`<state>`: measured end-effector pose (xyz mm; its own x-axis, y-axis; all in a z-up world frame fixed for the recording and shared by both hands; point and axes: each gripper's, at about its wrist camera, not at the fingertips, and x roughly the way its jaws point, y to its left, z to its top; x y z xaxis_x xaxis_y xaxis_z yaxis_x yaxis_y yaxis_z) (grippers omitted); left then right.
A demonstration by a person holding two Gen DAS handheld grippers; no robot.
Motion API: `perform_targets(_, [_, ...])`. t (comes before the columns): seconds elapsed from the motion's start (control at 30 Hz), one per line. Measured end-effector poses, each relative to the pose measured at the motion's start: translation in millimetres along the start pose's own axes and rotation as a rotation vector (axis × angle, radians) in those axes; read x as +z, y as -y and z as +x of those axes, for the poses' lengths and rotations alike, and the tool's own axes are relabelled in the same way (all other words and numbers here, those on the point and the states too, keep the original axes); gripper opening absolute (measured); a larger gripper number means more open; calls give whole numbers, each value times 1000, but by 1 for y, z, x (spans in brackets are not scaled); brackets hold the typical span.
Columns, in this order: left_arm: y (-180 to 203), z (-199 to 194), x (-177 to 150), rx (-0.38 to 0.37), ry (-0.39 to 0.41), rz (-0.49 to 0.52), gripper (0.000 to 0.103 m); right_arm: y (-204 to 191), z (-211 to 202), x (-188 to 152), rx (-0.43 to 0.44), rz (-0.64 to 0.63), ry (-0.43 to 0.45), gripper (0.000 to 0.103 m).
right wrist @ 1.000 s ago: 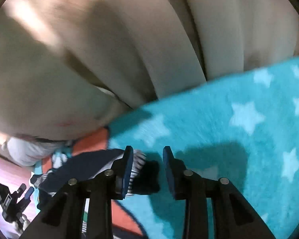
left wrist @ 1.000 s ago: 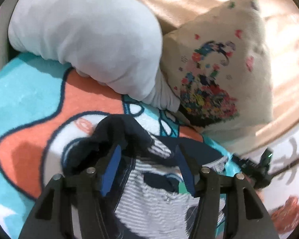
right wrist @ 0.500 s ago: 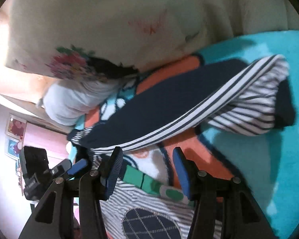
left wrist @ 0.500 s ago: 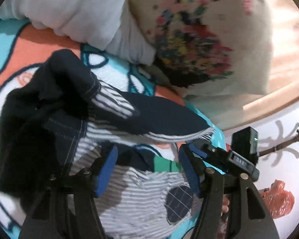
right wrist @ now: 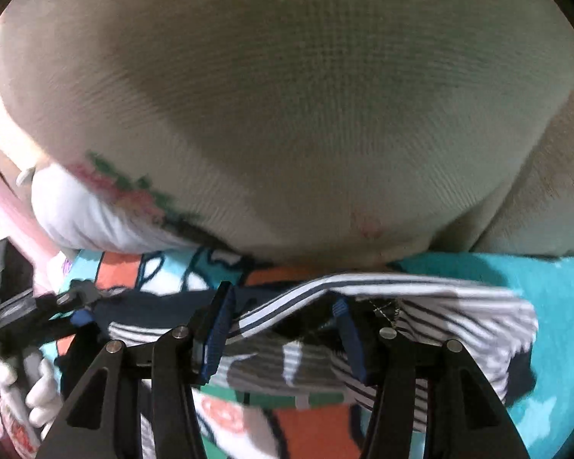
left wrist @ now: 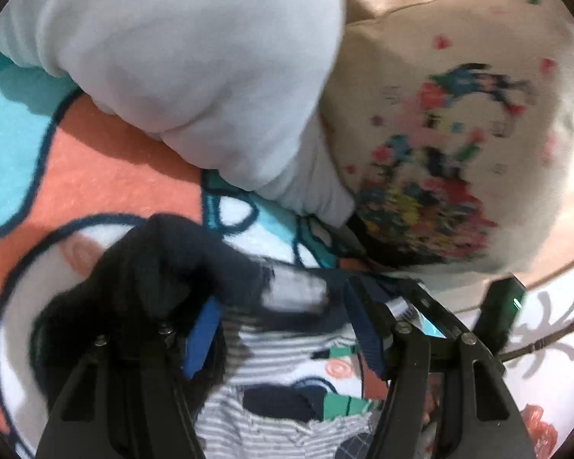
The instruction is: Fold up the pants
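The pants (left wrist: 164, 267) are navy with white-striped lining and lie bunched on a cartoon-print blanket (left wrist: 76, 176). In the left wrist view my left gripper (left wrist: 283, 329) is open, its blue pads either side of a navy and striped fold. In the right wrist view the pants (right wrist: 421, 306) stretch across the blanket (right wrist: 555, 287). My right gripper (right wrist: 283, 329) is open over the striped edge. The left gripper (right wrist: 26, 317) shows at the left edge there.
A white pillow (left wrist: 172, 57) and a cream floral cushion (left wrist: 440, 134) lie just beyond the pants. The cushion (right wrist: 287, 95) fills the upper right wrist view, very close. The blanket's edge and a pale floor (left wrist: 555, 329) lie at the right.
Both grippers have moved in low over the pants toward the cushions. The left gripper's pads now straddle a fold, the right gripper's pads straddle the striped edge. Both stay open.
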<state>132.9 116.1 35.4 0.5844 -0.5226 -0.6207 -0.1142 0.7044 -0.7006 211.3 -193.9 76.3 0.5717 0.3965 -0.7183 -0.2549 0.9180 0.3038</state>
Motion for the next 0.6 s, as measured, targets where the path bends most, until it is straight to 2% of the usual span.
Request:
perform_targets(0.13, [22,-25,-17,-51,24,87,63,2,12,5,-64,6,13,56])
perform_targets(0.17, [28,-26,-21,-47,23,115,66,5,15,7,-78,22,16,56])
perform_targets(0.23, [39,-20,-25,-8,0,182,68,7,22,9,-95,37,9,57])
perform_targets(0.27, [39,-12,-23,35,-5,191,68,9,22,9,-100,39,7,58])
perform_targets(0.37, [22,6,-9,118,4,137,68,7,21,9,-107,45,-7,58])
perform_targets(0.4, [12,10,0,167,11,109,68,4,19,9,-100,45,-5,58])
perform_targets(0.43, [2,11,7,193,17,74,67,5,8,9,-90,48,10,58])
perform_targets(0.5, [-12,7,15,180,19,15,67,9,-18,7,-65,64,47,59])
perform_targets(0.6, [-12,-17,16,126,43,10,67,28,-65,-1,-57,100,117,72])
